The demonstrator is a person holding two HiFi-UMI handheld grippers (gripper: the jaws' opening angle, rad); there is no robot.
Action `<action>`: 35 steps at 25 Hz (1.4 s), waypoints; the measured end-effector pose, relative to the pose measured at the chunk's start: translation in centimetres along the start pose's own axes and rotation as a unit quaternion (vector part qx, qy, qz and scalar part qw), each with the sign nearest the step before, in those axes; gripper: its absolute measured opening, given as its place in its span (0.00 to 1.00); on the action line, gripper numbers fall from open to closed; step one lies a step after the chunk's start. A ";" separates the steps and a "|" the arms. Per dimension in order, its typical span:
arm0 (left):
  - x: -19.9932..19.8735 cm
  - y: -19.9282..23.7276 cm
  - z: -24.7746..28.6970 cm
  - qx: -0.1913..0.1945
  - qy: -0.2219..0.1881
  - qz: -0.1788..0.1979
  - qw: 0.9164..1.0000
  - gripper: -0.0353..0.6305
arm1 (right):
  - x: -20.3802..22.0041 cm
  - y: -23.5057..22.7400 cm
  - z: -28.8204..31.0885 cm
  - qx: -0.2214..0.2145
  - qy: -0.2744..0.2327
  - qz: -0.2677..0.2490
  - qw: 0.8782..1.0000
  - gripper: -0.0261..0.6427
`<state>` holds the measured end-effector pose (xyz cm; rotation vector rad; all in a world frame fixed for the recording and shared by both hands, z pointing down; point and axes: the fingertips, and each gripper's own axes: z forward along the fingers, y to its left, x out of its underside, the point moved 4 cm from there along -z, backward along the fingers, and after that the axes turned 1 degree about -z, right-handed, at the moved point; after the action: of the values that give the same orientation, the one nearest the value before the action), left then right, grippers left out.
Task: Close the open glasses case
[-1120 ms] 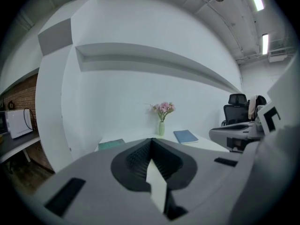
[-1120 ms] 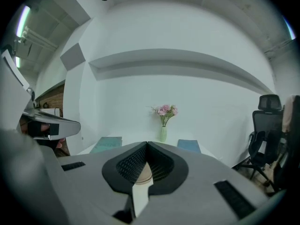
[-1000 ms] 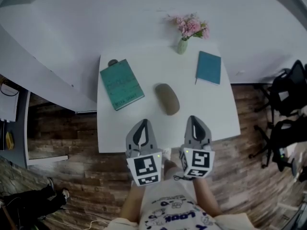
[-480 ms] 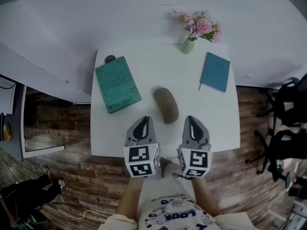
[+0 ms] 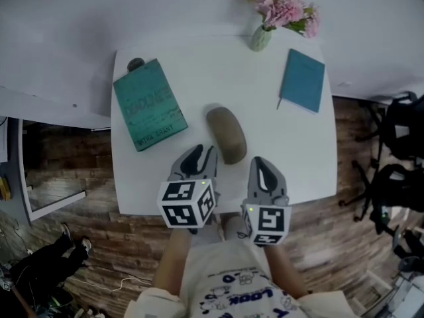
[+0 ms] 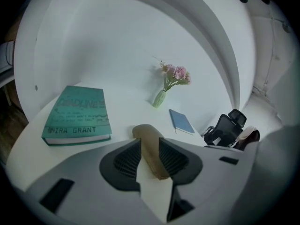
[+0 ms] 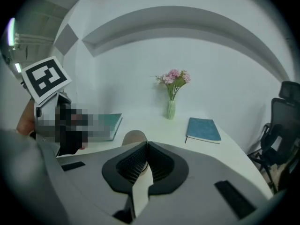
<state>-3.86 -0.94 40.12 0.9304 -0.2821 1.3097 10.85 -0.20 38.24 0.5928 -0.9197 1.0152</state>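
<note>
The brown glasses case [image 5: 226, 135] lies in the middle of the white counter [image 5: 298, 158]. The left gripper [image 5: 197, 159] is just beside its near end. Its jaws have just been opening and stand a little apart, with nothing between them yet. The right gripper [image 5: 264, 172] has its jaws closed and empty. It seems best to steady the case with the left jaws, then press the lid down slowly so it does not slide.

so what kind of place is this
Likely an office or study corner: a small white table with a green book and a blue notebook, black office chairs beside it, wood-look floor.
</note>
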 end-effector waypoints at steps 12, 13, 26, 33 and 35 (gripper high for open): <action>1.7 1.3 5.0 0.079 0.091 -0.105 0.987 0.34 | 4.9 2.3 1.4 -0.013 0.083 0.035 0.996 0.04; 1.6 1.3 5.3 0.086 0.096 -0.108 0.986 0.35 | 5.3 2.6 1.4 -0.017 0.091 0.041 0.995 0.04; 1.5 0.3 7.0 0.148 0.140 -0.150 0.967 0.37 | 8.7 5.5 3.1 -0.048 0.152 0.140 0.977 0.14; 1.6 -0.1 7.5 0.152 0.152 -0.138 0.967 0.37 | 9.1 4.7 3.8 -0.027 0.152 0.183 0.971 0.17; 1.7 0.1 7.4 0.151 0.152 -0.141 0.967 0.37 | 9.1 4.3 3.9 -0.016 0.151 0.195 0.969 0.18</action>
<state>-1.13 -5.12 45.89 0.9650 0.2876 1.2255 7.56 2.69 48.16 0.2193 -0.7941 1.3970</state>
